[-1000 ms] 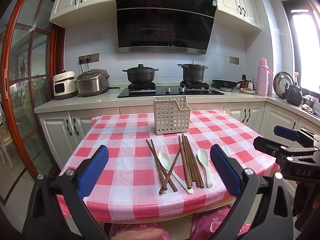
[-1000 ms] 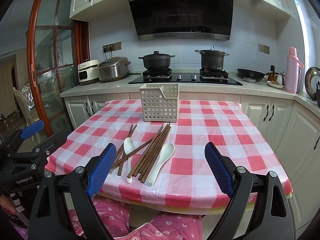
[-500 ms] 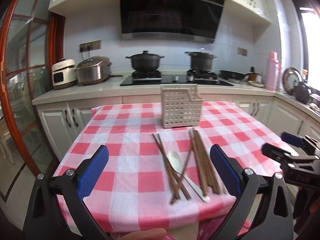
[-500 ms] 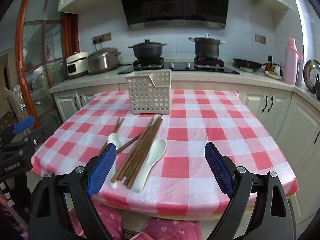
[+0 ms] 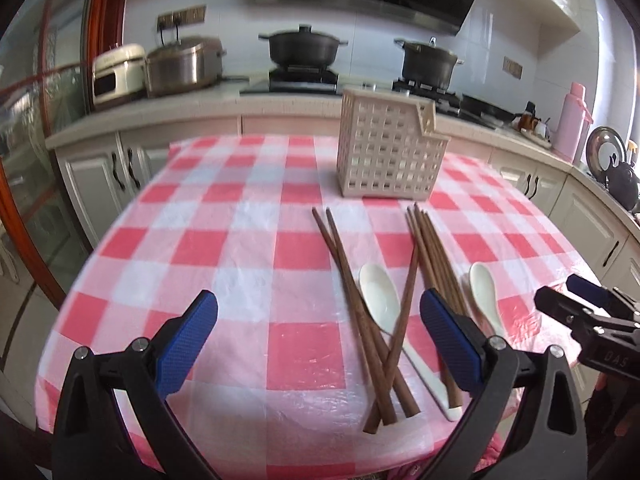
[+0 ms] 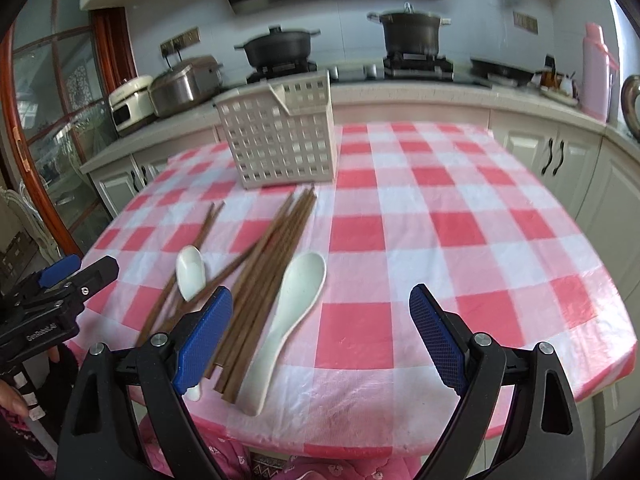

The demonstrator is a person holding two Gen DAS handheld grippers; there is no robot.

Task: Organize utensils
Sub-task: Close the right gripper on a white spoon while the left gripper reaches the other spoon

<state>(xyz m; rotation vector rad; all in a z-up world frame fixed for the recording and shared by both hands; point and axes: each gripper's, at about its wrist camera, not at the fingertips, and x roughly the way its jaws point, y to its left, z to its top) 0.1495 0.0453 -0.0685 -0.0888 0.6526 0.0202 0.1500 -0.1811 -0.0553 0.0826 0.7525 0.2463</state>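
Note:
Several brown chopsticks (image 5: pixel 430 252) (image 6: pixel 276 240) and two white spoons lie on the red-checked tablecloth (image 5: pixel 240 264) (image 6: pixel 440 232) in front of a cream perforated utensil basket (image 5: pixel 388 152) (image 6: pixel 284 148). One spoon (image 5: pixel 380 292) (image 6: pixel 191 268) lies among crossed chopsticks (image 5: pixel 352 280); the other spoon (image 5: pixel 484 288) (image 6: pixel 296 300) lies right of the bundle. My left gripper (image 5: pixel 318 340) is open and empty above the near table edge, left of the utensils. My right gripper (image 6: pixel 320 340) is open and empty, its left finger (image 6: pixel 204 332) over the chopstick ends.
Behind the table runs a kitchen counter with a hob, two black pots (image 5: pixel 304 46) (image 5: pixel 428 62), a rice cooker (image 5: pixel 184 66) and a pink flask (image 6: pixel 598 72). A wooden glass door (image 5: pixel 24 160) stands at the left. White cabinets (image 6: pixel 560 160) flank the table.
Both grippers have moved forward and down toward the table, so the utensils and basket look larger. Both stay open. Nothing on the table has moved.

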